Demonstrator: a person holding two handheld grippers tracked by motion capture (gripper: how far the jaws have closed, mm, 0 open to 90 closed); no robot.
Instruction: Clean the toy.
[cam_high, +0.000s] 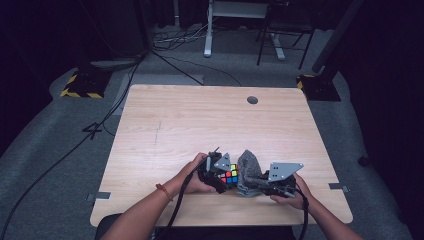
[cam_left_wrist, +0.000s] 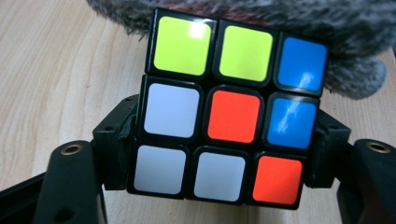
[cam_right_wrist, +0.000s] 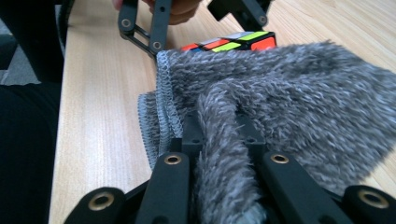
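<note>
A colour-tiled puzzle cube (cam_high: 229, 175) sits near the table's front edge, and my left gripper (cam_high: 217, 176) is shut on it. In the left gripper view the black pads (cam_left_wrist: 116, 140) press on the two sides of the cube (cam_left_wrist: 229, 112), whose facing side shows yellow, blue, white and orange tiles. A fuzzy grey cloth (cam_high: 249, 170) rises just right of the cube and touches its far side (cam_left_wrist: 289, 14). My right gripper (cam_high: 265, 184) is shut on a fold of that cloth (cam_right_wrist: 299, 93). In the right gripper view the jaws pinch the fold at the gripper (cam_right_wrist: 219, 126), with the cube (cam_right_wrist: 233, 43) and left gripper (cam_right_wrist: 149, 28) behind.
The pale wooden table (cam_high: 200, 120) has a round cable hole (cam_high: 252, 100) at the back. Beyond it, on the grey floor, are cables, a desk frame (cam_high: 207, 30) and a stand base with yellow-black stripes (cam_high: 80, 87).
</note>
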